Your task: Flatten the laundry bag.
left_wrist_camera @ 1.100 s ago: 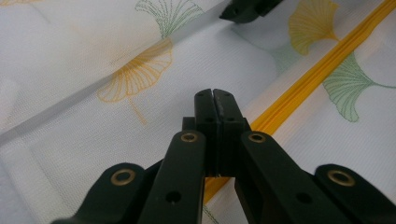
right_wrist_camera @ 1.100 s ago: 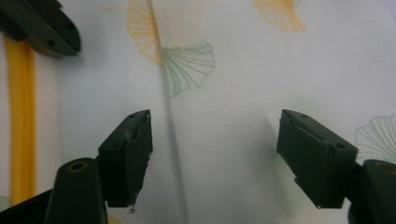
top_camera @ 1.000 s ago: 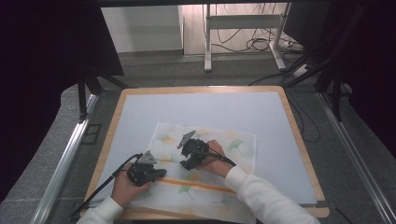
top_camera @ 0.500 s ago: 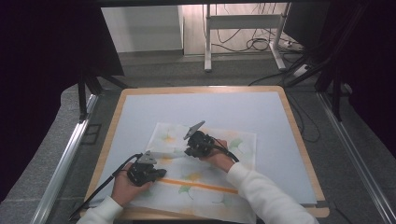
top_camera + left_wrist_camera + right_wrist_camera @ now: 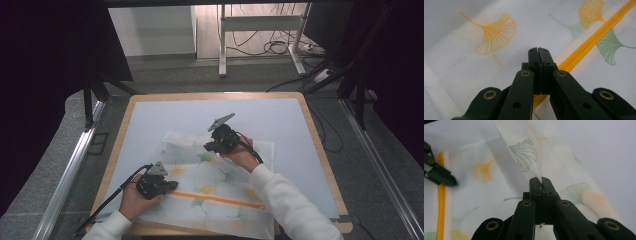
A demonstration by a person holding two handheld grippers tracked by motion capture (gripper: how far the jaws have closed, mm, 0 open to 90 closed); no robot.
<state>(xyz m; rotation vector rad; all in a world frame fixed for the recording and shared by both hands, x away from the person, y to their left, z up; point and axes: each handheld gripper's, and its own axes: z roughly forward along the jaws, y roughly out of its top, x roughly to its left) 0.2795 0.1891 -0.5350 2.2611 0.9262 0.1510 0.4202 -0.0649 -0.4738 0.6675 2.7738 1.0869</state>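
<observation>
Right tongs: black jaws pressed together on a lifted fold of the cloth, held above its middle; in the right gripper view thin fabric rises from between the tips.
Left tongs: low over the near left part of the cloth, jaws pressed together with no gap; the left gripper view has the tips by the orange stripe; whether they pinch fabric I cannot tell.
Cloth: thin, white, finely woven, near-sheer rectangle printed with yellow and green fan-shaped leaves; lies on the near half of the table, pulled up into a ridge at the right tongs.
Orange stripe: narrow ribbed band running left to right across the near part of the cloth.
Table: pale matte top in a light wooden frame.
Sleeves: white, entering from the near edge.
Floor: grey, with cables at the far side.
</observation>
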